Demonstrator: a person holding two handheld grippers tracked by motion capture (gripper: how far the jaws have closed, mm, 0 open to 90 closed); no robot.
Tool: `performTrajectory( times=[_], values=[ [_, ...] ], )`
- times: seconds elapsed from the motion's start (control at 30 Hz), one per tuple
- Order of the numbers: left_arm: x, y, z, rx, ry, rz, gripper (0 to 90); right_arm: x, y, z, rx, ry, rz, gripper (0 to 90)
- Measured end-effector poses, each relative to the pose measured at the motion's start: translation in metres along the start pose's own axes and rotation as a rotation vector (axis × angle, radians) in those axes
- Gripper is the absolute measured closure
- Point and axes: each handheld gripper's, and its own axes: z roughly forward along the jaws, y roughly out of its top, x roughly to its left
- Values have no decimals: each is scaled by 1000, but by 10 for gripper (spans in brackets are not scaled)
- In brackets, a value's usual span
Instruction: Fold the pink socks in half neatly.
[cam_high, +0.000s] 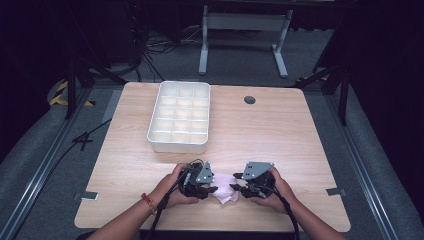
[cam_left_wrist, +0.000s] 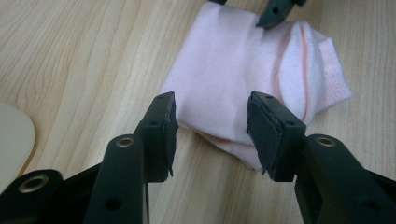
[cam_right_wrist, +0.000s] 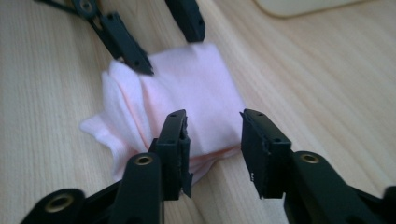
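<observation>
**Pink cloth parked between two hand-held grippers at the near edge**

From the high view the person has the left gripper (cam_high: 214, 189) and the right gripper (cam_high: 235, 188) facing each other near the table's (cam_high: 280, 130) near edge, with a folded pink cloth (cam_high: 224, 188) lying flat on the wood between them. That view also takes in the white compartment tray (cam_high: 179, 117) well apart on the far left and a small dark round hole (cam_high: 249, 99) further back on the right. The cloth is just a small pale blob there, though.

The gripper views give the detail. In the left gripper view the cloth (cam_left_wrist: 243, 79) is a folded stack, with a thicker rolled fold and a loose corner on the near side. The left gripper's (cam_left_wrist: 212, 133) jaws stand partly open over the cloth's edge with a clear gap, pads not pressing on it. The right gripper's tip (cam_left_wrist: 275, 14) pokes in at the cloth's opposite edge.

In the right gripper view it's mirrored: the right gripper (cam_right_wrist: 215, 149) is partly open, straddling its edge of the cloth (cam_right_wrist: 182, 93) without pinching it, and the left gripper's two jaws (cam_right_wrist: 159, 32) sit at the other end.

The cloth's long axis looks to run roughly left-right, gripper to gripper, though it's close to square.
</observation>
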Motion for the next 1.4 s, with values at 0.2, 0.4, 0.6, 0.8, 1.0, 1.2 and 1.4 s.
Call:
performTrajectory(
  times=[0.2,0.4,0.6,0.8,1.0,1.2,1.4],
  values=[
    [0,-2,2,-13,5,-28,483,0,-6,2,-4,43,25,381],
    [1,-4,3,-26,-3,-61,481,-4,-13,8,-9,36,73,274],
    [4,-4,5,-27,3,-68,446,-7,-15,11,-15,43,83,249],
    [8,1,11,-5,50,-36,440,-15,-14,14,-7,44,100,209],
    [19,7,15,19,32,-62,421,-23,-8,15,14,6,76,212],
    [22,8,13,27,49,-71,415,-29,-5,18,29,9,97,233],
    [9,7,-8,-41,-38,-42,477,-26,-6,17,18,1,87,261]
  ],
)
